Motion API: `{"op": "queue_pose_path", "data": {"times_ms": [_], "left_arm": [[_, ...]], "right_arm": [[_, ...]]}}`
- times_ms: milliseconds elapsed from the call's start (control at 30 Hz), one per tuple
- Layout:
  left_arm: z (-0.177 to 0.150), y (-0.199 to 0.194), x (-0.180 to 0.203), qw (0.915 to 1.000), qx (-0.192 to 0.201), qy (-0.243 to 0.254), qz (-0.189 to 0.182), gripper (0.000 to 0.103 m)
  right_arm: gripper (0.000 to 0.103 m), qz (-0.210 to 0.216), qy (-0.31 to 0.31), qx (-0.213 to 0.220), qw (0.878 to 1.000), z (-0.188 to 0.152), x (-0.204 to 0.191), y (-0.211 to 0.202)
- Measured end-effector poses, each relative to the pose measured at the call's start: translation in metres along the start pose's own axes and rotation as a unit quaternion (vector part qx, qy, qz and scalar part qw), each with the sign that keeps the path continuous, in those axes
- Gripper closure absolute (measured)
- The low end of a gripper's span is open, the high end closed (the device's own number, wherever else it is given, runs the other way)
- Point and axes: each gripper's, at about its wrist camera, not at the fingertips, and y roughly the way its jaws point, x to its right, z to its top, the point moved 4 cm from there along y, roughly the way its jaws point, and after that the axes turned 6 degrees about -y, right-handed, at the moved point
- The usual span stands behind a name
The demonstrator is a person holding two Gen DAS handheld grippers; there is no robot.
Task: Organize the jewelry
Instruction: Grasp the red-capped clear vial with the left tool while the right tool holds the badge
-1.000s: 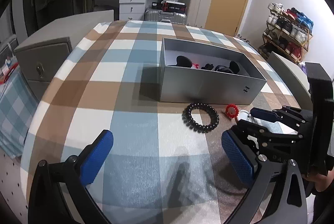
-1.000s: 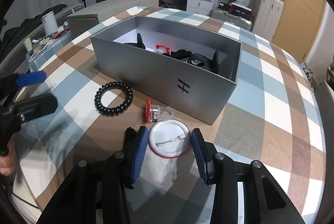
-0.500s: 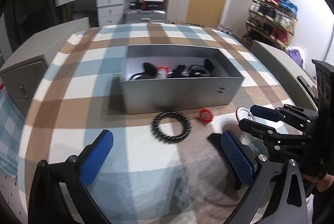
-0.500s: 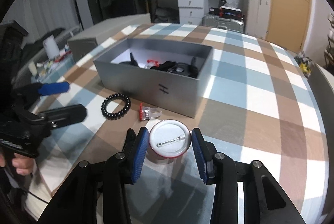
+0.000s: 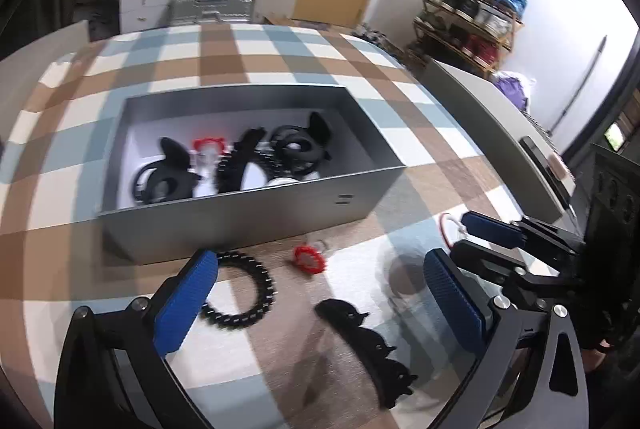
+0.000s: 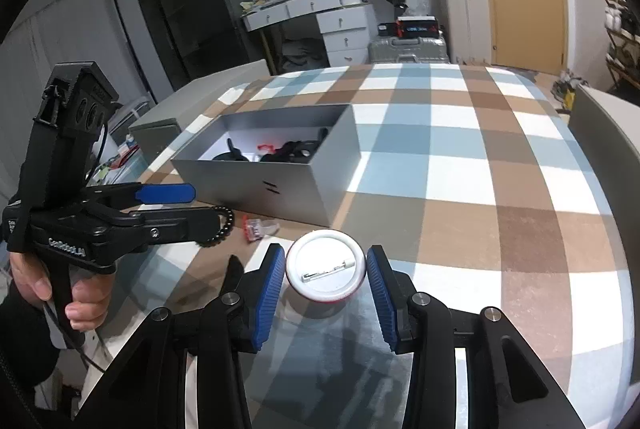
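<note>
The right gripper (image 6: pixel 326 279) pinches a white pin badge (image 6: pixel 325 272) just short of the grey box (image 6: pixel 256 185); the left gripper (image 5: pixel 320 293), marked "GenRobot.AI", gapes empty over the bead bracelet (image 5: pixel 242 289) on the checked tablecloth (image 6: pixel 460 165).

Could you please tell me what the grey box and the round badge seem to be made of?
Grey box: probably stiff cardboard, matte silver-grey outside and white inside, with thin, straight walls. Round badge: glossy white back with a red rim and a metal pin; likely plastic or coated tin, hard to tell.
</note>
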Motion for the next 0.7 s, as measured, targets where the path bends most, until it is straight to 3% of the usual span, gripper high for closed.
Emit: {"op": "queue_pose_path", "data": {"times_ms": [100,367,500,600,700], "left_arm": [[-0.001,0.005,0.006,0.9997,-0.009,0.021,0.004,0.017],[-0.001,0.018,0.01,0.9989,-0.027,0.037,0.014,0.033],[-0.002,0.026,0.014,0.998,-0.042,0.044,0.016,0.05],[-0.003,0.032,0.016,0.9968,-0.05,0.054,0.032,0.054],[-0.004,0.035,0.014,0.9968,-0.058,0.049,0.027,0.069]], "right_arm": [[0.062,0.003,0.005,0.001,1.0,-0.001,0.003,-0.001],[0.062,0.016,0.0,0.006,1.0,0.001,0.003,0.004],[0.062,0.018,0.004,0.008,1.0,0.002,0.006,0.006],[0.062,0.018,0.006,0.008,1.0,0.002,0.007,0.006],[0.062,0.017,0.008,0.008,1.0,0.002,0.008,0.006]]}}
